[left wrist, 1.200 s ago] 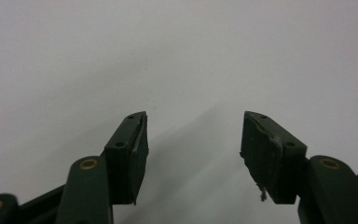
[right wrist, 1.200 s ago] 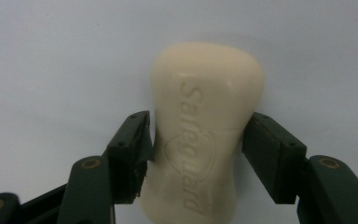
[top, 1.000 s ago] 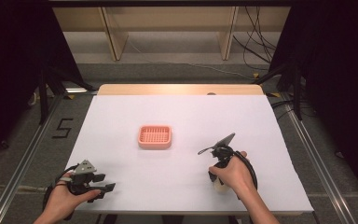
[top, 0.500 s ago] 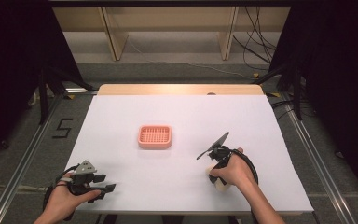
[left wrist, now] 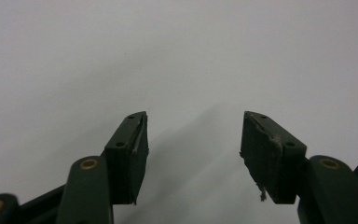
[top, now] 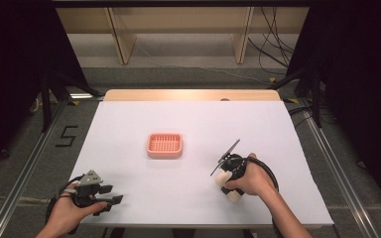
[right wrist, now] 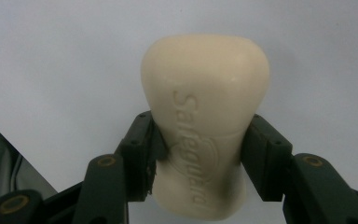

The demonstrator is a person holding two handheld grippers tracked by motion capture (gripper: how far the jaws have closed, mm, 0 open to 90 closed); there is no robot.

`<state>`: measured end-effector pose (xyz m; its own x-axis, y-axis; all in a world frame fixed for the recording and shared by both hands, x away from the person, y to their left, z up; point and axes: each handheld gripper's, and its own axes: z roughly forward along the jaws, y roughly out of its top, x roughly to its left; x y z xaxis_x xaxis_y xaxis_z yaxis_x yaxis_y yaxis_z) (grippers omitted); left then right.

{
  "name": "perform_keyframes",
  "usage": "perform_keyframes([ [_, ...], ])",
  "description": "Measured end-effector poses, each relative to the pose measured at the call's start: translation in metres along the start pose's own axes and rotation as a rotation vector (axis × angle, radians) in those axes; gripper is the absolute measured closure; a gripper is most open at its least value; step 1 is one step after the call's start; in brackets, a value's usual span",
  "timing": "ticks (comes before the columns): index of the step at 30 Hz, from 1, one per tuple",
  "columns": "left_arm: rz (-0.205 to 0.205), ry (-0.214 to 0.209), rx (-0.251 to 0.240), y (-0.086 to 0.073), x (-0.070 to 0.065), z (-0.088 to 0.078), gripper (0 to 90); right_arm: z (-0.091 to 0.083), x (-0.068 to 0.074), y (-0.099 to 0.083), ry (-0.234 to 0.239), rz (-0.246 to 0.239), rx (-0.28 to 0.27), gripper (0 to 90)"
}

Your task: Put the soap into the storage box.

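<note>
On the white table (top: 188,124) a small salmon-pink plastic soap dish with a gridded floor (top: 164,145) sits near the middle, nothing in it; the right gripper (right wrist: 200,154) is held low near the front right, well apart from the dish, its jaws pinching a cream-coloured waisted bar of soap (right wrist: 205,121) across its narrow middle. The left gripper (left wrist: 193,149) rests at the front left corner in the person's left hand (top: 67,218); its jaws stand spread over bare white tabletop with nothing between them.

Evenly and brightly lit from above across the white table (top: 188,129), dark at both sides beyond. Soft shadows under the left gripper (left wrist: 193,140). Mild grain, slightly soft focus, faint vignetting in the gripper views.
</note>
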<state>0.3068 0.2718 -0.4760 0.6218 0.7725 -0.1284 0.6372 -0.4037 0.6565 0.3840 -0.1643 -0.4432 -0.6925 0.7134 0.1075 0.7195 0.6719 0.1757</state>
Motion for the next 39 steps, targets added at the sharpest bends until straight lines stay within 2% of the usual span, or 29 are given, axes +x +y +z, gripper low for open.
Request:
perform_keyframes([
  [1,0.0,0.0,0.0,0.0,0.0,0.0,41.0,0.0,0.0,0.0,0.0,0.0,0.0,50.4],
  [3,0.0,0.0,-0.001,0.0,0.0,0.0,41.0,-0.002,-0.002,-0.001,-0.012,-0.045,-0.013,50.4],
  [7,0.002,-0.001,0.002,0.0,0.0,0.0,41.0,-0.004,-0.001,-0.002,-0.018,-0.044,-0.007,50.4],
  [9,0.003,0.0,0.003,0.0,0.0,0.0,41.0,-0.006,-0.003,-0.003,-0.014,-0.073,-0.017,50.4],
  [13,0.002,0.0,0.002,0.0,0.0,0.0,41.0,-0.009,-0.004,-0.003,-0.022,-0.076,-0.03,50.5],
  [14,0.002,0.0,0.002,0.0,0.0,0.0,41.1,-0.01,-0.005,-0.003,-0.029,-0.07,-0.043,50.4],
  [17,0.002,0.0,0.001,0.0,0.0,0.0,41.1,-0.013,-0.005,-0.001,-0.005,-0.072,-0.103,50.5],
  [18,0.003,0.0,0.001,0.0,0.0,0.0,41.1,-0.013,-0.005,-0.001,-0.005,-0.072,-0.103,50.5],
  [19,0.004,0.0,0.002,0.0,0.0,0.0,41.1,-0.015,-0.006,0.0,-0.006,-0.067,-0.14,50.5],
  [20,0.002,0.0,0.001,0.0,0.0,0.0,41.1,-0.015,-0.004,0.0,-0.006,-0.039,-0.156,50.5],
  [23,0.004,-0.001,0.002,0.0,0.0,0.0,41.1,-0.018,-0.007,0.002,-0.017,-0.069,-0.227,50.5],
  [26,0.004,-0.001,0.002,0.0,0.0,0.0,41.1,-0.02,-0.007,0.004,-0.019,-0.065,-0.254,50.5],
  [27,0.004,-0.001,0.001,0.0,0.0,0.0,41.1,-0.021,-0.005,0.005,-0.02,-0.053,-0.295,50.5],
  [32,0.006,-0.002,0.002,0.0,0.0,0.0,41.1,-0.022,-0.005,0.008,-0.031,-0.065,-0.345,50.5],
  [33,0.008,-0.002,0.002,0.0,0.0,0.0,41.2,-0.022,-0.004,0.009,-0.04,-0.045,-0.359,50.5],
  [34,0.008,-0.002,0.002,0.0,0.0,0.0,41.1,-0.022,-0.004,0.009,-0.04,-0.045,-0.359,50.5],
  [35,0.008,-0.002,0.001,0.0,0.0,0.0,41.2,-0.022,-0.005,0.011,-0.046,-0.058,-0.376,50.5],
  [37,0.006,0.005,-0.004,0.0,0.0,0.0,41.2,-0.022,-0.003,0.012,-0.037,-0.051,-0.383,50.5],
  [39,0.007,0.005,-0.004,0.0,0.0,0.0,41.2,-0.021,-0.005,0.014,-0.05,-0.072,-0.406,50.5],
])
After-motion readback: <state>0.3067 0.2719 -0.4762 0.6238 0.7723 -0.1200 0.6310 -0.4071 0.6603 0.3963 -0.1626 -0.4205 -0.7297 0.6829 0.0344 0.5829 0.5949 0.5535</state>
